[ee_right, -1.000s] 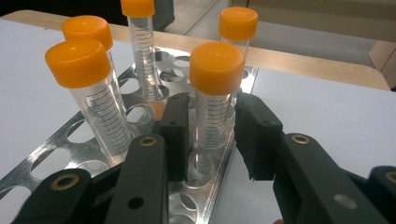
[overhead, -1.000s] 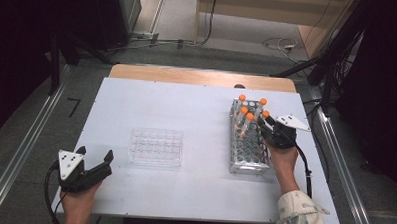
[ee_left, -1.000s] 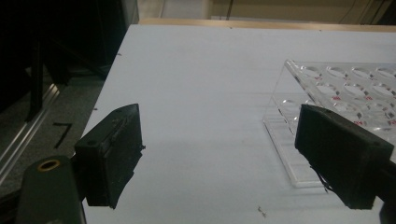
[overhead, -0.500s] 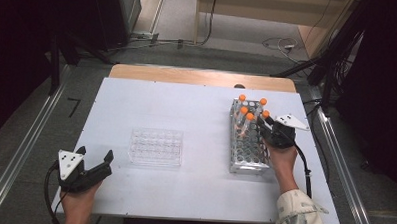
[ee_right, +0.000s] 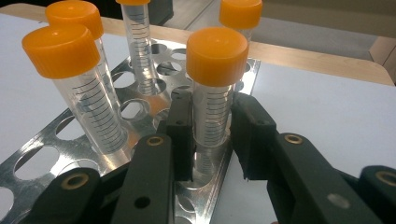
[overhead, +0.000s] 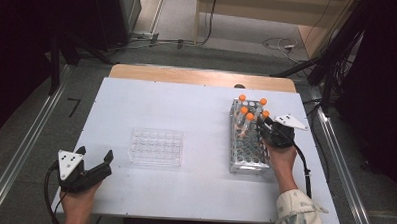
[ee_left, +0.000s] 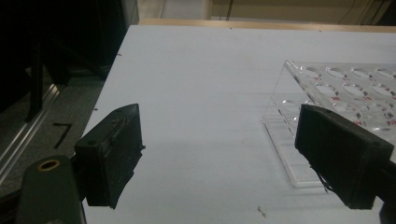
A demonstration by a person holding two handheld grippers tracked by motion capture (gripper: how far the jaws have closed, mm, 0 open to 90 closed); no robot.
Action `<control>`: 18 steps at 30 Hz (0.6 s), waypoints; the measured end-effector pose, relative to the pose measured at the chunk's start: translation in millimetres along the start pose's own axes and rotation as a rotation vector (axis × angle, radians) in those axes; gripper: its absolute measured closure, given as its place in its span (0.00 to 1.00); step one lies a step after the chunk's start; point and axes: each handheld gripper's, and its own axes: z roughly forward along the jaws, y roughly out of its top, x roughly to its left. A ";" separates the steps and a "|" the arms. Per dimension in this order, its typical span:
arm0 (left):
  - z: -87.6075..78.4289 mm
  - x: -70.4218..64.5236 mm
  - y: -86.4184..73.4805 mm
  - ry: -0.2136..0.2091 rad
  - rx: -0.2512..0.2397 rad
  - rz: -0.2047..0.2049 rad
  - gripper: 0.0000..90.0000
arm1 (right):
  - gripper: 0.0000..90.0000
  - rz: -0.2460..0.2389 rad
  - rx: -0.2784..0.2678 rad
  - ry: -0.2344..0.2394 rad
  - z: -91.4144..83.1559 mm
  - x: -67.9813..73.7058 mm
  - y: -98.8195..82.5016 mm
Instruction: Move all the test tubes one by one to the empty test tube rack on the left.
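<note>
**Right fingers on capped tube, left gripper idle**

Fingers (ee_right: 184, 135) of the right gripper (ee_right: 212, 140) had just been closing, a clear graduated tube (ee_right: 212, 109) between them, pads at its sides. Tube stood upright in the perforated metal rack (ee_right: 70, 149); smooth orange screw cap (ee_right: 217, 56) sat above the fingers. Black graduation lines, no numbers readable. Left gripper (ee_left: 219, 154) stood wide, holding nothing; clear plastic well plate (ee_left: 345, 88) just right of it.

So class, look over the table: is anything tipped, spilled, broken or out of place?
Nothing stands out. The five orange-capped tubes stand upright in the metal rack, the clear well plate lies flat, and the right gripper has just been closing around one tube.
</note>
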 end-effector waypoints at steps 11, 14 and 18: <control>-0.1 0.1 -0.2 0.000 0.000 -0.001 0.17 | 0.79 0.008 -0.021 -0.001 -0.9 -0.5 0.5; -0.2 0.2 -0.2 0.001 0.000 -0.001 0.17 | 0.79 0.011 -0.035 -0.001 -3.2 -0.8 1.9; 0.0 0.0 -0.3 0.001 0.000 -0.001 0.17 | 0.79 0.016 -0.040 0.001 -4.6 -1.1 2.7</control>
